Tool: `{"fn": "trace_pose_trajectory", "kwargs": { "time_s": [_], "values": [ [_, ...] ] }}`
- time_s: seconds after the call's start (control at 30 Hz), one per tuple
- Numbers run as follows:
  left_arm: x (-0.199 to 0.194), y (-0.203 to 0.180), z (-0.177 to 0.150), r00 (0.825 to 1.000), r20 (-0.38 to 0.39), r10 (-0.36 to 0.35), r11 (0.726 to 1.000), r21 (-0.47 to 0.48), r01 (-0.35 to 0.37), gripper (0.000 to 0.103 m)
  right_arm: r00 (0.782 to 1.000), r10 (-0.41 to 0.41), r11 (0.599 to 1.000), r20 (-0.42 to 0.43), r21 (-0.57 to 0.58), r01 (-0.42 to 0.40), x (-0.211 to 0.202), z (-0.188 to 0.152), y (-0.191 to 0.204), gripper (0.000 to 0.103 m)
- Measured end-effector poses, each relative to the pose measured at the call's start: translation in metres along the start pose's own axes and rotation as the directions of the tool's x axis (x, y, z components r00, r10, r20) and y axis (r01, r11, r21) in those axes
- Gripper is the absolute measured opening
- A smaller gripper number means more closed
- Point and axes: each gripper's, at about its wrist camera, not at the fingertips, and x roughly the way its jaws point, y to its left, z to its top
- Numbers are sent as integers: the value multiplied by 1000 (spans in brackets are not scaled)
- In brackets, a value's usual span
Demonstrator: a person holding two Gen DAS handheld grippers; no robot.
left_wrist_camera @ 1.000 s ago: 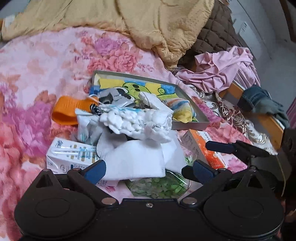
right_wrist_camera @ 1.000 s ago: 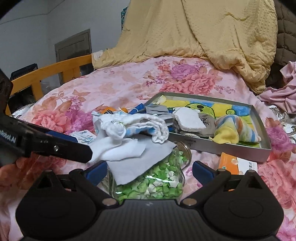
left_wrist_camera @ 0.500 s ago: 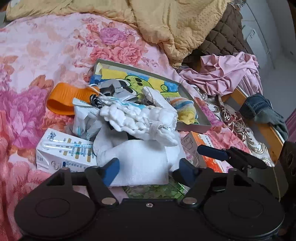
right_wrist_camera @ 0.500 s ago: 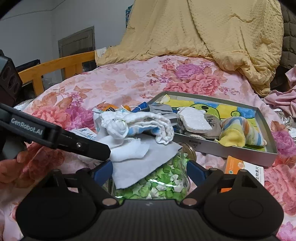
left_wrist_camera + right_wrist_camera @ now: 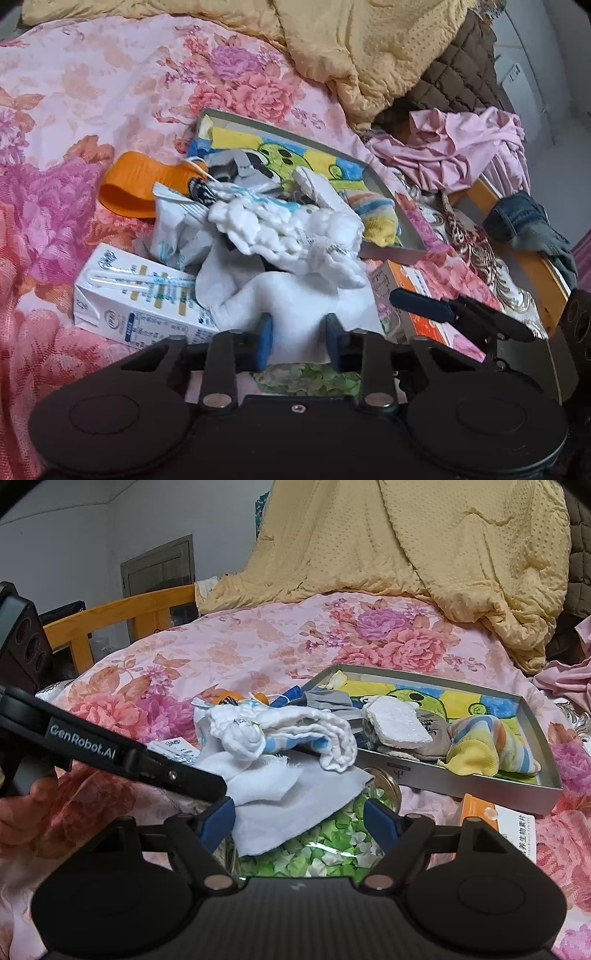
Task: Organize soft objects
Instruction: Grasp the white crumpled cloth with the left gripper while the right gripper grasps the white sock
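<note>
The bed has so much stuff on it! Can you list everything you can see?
Tray: one, silver, cartoon picture inside, on the bed.
Striped sock: one, yellow, orange and blue, in the tray.
White cloth: one, draped over the jar.
Bumpy towel: one, white and blue, on the cloth.
Jar: one, clear, full of green and white paper stars.
Carton: one, white and blue, left of the cloths.
Orange box: one, beside the tray.
Blanket: one, yellow, behind.
Left gripper: closing around the white cloth.
Right gripper: closing around the jar.
</note>
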Motion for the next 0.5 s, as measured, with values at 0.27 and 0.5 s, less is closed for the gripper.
{"fn": "trace_pose_trajectory", "kwargs": {
  "time_s": [0.27,0.5],
  "values": [
    [-11,4,9,995,44,95,994,-49,-93,11,1000,28,999,15,16,-28,5,3,-2,81],
    [-22,7,13,984,90,153,986,-84,-145,11,999,50,998,10,28,-51,20,9,-1,86]
  ]
}}
